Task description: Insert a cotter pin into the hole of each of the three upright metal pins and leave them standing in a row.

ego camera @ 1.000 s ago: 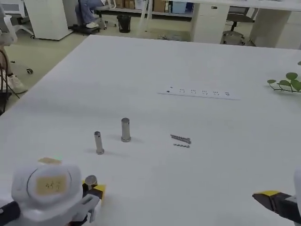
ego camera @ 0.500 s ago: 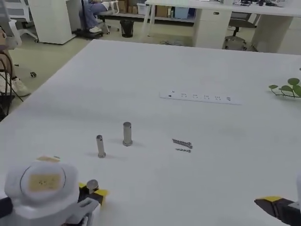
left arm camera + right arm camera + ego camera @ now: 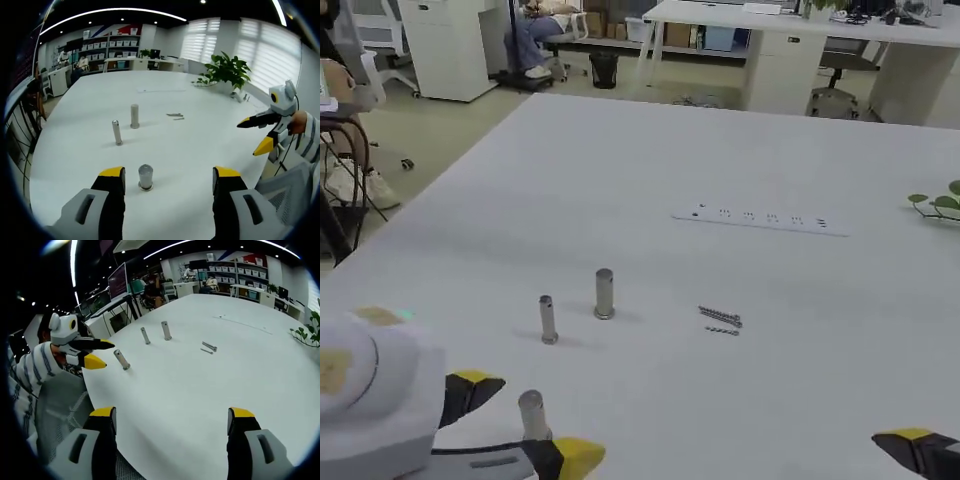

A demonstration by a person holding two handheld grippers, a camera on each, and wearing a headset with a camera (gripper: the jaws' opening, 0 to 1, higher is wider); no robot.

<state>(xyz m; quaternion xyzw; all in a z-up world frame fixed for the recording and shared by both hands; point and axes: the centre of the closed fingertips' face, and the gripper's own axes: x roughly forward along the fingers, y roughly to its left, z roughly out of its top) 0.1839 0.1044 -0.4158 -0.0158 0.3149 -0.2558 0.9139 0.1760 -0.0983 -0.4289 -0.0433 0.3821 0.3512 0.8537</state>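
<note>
Left gripper view shows left gripper [image 3: 170, 172] jaws wide, seemingly clear of nearest pin [image 3: 145, 176]; right gripper [image 3: 173, 413] gapes empty.

Left tool [image 3: 170, 173], earlier closed at the nearest upright pin [image 3: 145, 176], now wide apart either side of it.

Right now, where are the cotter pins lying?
In the head view the cotter pins lie on the white table, right of the thick upright pin and nearer the person than the power strip.
</note>
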